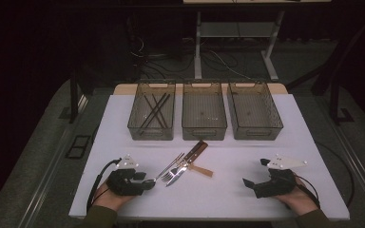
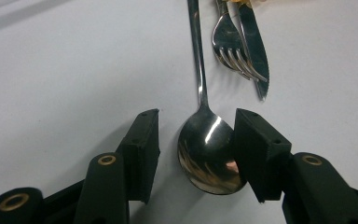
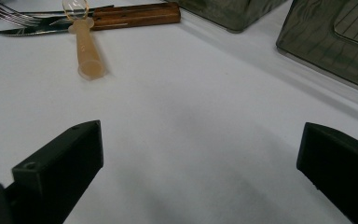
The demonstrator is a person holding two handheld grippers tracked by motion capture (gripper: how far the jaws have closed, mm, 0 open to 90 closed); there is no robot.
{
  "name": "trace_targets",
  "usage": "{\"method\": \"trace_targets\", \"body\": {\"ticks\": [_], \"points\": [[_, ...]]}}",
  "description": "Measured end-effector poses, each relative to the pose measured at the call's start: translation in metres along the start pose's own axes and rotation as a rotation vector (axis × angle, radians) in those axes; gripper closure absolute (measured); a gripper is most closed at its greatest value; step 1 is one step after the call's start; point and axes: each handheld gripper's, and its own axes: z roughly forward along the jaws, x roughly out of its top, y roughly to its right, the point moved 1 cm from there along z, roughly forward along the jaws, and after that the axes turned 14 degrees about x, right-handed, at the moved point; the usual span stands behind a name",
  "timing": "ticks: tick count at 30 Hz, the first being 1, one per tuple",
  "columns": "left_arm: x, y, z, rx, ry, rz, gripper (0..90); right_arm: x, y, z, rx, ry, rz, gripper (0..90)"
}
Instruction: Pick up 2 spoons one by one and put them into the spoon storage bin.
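A: Where is the left gripper [image 2: 196, 133]?

B: Low at the near left of the white counter [image 1: 123, 194]. In the left gripper view its jaws stand apart on either side of the bowl of the shiny metal spoon [image 2: 208, 151]; one jaw is at or touching the bowl's edge, the other has a gap. Released, not clenched.

A: And the spoon itself?

B: It lies flat on the counter, its handle running away toward a metal fork [image 2: 233, 44] and a table knife with a brown wooden handle [image 3: 98, 21], which lie side by side.

A: Anything else in that pile?

B: A translucent amber plastic spoon [image 3: 84, 39] lies across the knife.

A: The right gripper [image 1: 255, 173]?

B: At the near right, well apart from the cutlery, its jaws spread wide over bare counter.

A: The far side?

B: Three smoky clear plastic bins in a row. The left bin [image 1: 152, 128] holds dark chopsticks [image 1: 154, 110]; the middle bin [image 1: 204, 129] and the right bin [image 1: 255, 130] look empty.
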Motion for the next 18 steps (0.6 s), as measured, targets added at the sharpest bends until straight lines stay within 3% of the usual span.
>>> {"method": "trace_targets", "body": {"ticks": [11, 18], "points": [[0.001, 0.007, 0.0, 0.019, -0.02, 0.064, 50.6, 0.0, 0.0, 0.0, -0.001, 0.0, -0.001, 0.1], [0.003, 0.013, 0.001, 0.038, -0.026, 0.103, 56.6, 0.0, 0.0, 0.0, -0.002, 0.0, -0.005, 0.1]]}}
